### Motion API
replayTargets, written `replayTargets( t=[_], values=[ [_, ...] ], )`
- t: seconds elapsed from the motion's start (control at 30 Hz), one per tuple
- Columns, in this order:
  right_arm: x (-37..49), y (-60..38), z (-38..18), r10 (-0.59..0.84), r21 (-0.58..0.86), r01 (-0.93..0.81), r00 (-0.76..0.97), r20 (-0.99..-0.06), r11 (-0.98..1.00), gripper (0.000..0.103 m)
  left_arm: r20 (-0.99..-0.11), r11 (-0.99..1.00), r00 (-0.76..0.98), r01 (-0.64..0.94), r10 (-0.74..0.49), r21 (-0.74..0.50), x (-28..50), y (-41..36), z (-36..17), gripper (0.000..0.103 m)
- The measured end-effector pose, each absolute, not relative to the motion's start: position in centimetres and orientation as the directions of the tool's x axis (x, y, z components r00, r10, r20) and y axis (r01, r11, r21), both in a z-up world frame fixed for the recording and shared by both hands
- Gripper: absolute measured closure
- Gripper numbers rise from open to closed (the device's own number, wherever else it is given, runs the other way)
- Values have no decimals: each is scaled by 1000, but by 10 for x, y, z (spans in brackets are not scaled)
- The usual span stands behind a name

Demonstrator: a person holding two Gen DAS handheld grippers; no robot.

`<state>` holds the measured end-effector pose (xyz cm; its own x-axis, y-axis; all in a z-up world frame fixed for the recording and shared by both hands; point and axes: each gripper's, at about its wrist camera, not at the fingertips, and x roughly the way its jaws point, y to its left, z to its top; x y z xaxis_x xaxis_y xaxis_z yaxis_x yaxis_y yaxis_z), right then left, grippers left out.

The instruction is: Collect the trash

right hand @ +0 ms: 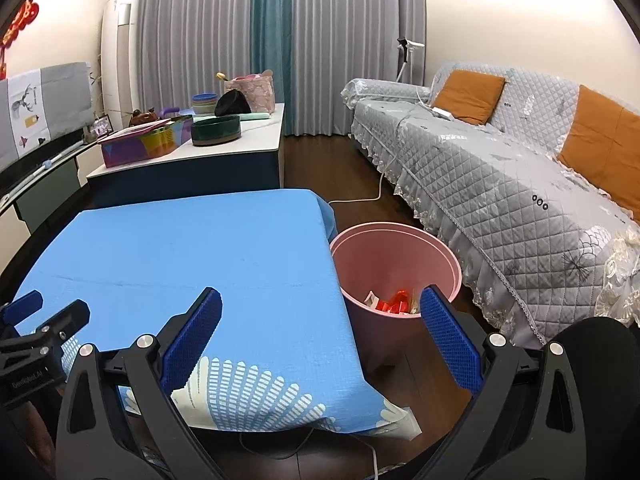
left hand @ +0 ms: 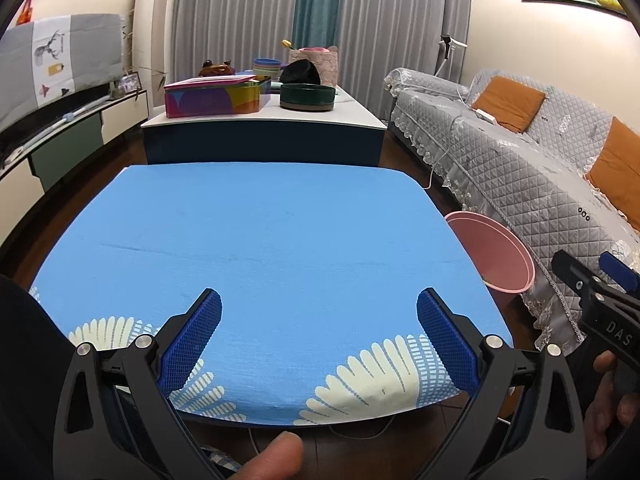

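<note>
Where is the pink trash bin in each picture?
Left wrist view: the pink trash bin is at the right, partly hidden behind the edge of the blue table, in front of the grey sofa.
Right wrist view: the bin is at centre right, with red scraps inside.
Shared landmark: the blue table's right edge, beside the bin.

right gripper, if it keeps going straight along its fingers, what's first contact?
Probably the right edge of the blue tablecloth, or just past it the rim of the pink bin. The right gripper is open and empty, its axis falling near that edge. Depth is unclear in the fisheye view.
</note>
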<state>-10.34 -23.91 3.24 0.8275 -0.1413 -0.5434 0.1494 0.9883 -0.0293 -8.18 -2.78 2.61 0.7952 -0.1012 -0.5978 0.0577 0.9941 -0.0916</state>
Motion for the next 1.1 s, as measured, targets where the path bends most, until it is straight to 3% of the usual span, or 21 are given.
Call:
replayTargets(
  t=[1.1],
  values=[
    [-97,-242,26,-143,-31,151,825,-547,988,5,-601,993,791,70,-113,-95,-78,-38,19,8]
  ],
)
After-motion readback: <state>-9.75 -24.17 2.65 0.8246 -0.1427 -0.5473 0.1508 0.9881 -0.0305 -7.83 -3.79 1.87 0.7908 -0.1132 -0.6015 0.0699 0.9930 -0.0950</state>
